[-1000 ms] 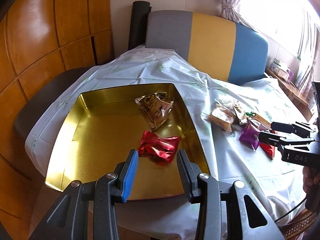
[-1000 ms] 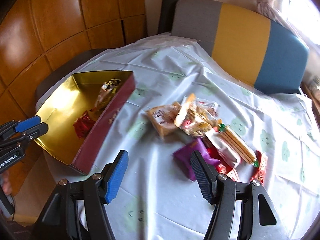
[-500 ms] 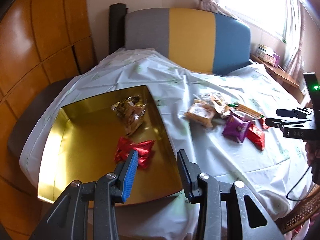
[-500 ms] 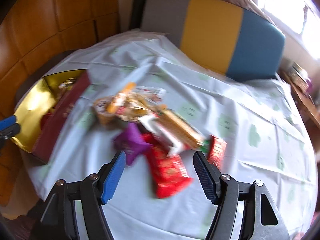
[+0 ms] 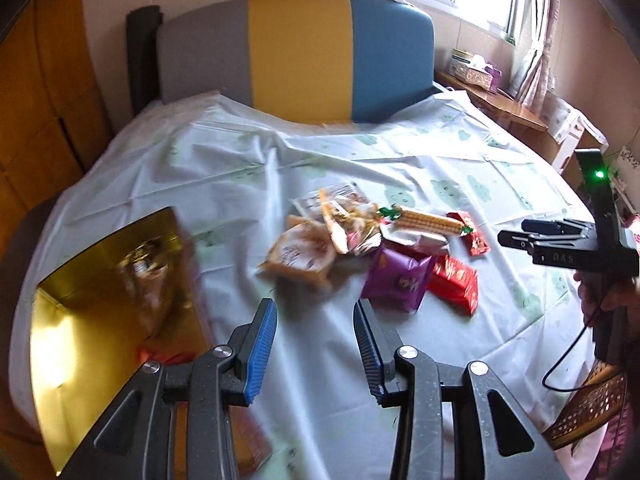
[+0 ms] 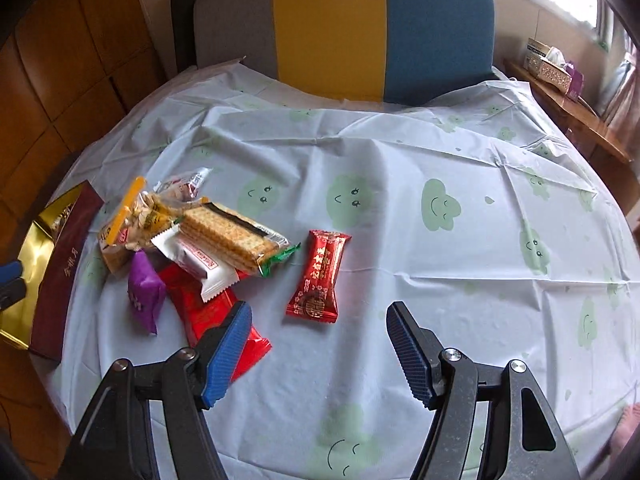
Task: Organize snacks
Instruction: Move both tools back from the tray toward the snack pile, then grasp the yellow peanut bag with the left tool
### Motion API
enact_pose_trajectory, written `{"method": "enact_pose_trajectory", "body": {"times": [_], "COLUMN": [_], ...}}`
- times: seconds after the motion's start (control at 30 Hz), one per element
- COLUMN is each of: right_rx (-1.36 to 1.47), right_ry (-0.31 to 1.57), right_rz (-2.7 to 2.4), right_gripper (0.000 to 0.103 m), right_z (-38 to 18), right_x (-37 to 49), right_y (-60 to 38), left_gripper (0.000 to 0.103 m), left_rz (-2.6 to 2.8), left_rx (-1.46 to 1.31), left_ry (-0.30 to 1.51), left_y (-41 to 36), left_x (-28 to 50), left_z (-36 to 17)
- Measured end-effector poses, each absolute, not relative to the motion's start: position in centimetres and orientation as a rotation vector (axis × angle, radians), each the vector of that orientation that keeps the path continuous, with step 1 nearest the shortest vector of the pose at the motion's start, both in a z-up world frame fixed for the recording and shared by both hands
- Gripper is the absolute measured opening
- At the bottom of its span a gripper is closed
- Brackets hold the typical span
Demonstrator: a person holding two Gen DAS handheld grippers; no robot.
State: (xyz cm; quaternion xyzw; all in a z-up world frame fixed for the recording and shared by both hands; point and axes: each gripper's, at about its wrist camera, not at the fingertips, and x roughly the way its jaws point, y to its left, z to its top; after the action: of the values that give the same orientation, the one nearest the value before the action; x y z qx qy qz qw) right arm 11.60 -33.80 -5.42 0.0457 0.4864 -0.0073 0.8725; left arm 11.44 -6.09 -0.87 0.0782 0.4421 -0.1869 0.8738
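Note:
A gold tin (image 5: 80, 312) with a dark red outer wall (image 6: 60, 276) sits at the table's left edge and holds a clear brown-printed packet (image 5: 146, 276) and a red wrapped snack (image 5: 160, 356). A pile of snacks lies mid-table: a purple packet (image 5: 396, 280), a cracker pack (image 6: 232, 236), a flat red packet (image 6: 208, 312). A lone red candy bar (image 6: 318, 276) lies apart to the right. My left gripper (image 5: 316, 344) is open and empty, near the purple packet. My right gripper (image 6: 320, 344) is open and empty, just in front of the red candy bar.
A white cloth with green cloud faces (image 6: 440, 204) covers the round table. A grey, yellow and blue chair back (image 6: 360, 28) stands behind it. A wooden wall is on the left, and a shelf with a tissue box (image 6: 548, 68) on the right.
Both grippers have swung to the right. The left one has turned from over the tin toward the snack pile. The right one now faces the lone red bar. Both stayed open.

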Motion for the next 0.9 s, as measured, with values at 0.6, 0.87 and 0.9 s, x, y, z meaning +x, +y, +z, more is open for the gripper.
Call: {"method": "enact_pose_trajectory", "body": {"times": [0.6, 0.87, 0.9], "right_rx": [0.187, 0.181, 0.179], "right_ry": [1.026, 1.030, 1.031], "right_rz": [0.024, 0.032, 0.032], "right_gripper": [0.075, 0.075, 0.075], "right_z": [-5.2, -5.3, -5.3], "right_x": [11.8, 11.8, 11.9], "right_y": [-33.7, -33.4, -33.4], "left_gripper": [0.038, 0.036, 0.021], "left_rz": [-0.460, -0.489, -0.502], "left_rx": [0.001, 0.051, 0.055], "left_ry": [1.051, 1.034, 1.018], "left_y": [-10.4, -12.2, -12.3], "left_x": [22.1, 23.2, 22.9], "left_z": [-5.8, -7.1, -6.9]}}
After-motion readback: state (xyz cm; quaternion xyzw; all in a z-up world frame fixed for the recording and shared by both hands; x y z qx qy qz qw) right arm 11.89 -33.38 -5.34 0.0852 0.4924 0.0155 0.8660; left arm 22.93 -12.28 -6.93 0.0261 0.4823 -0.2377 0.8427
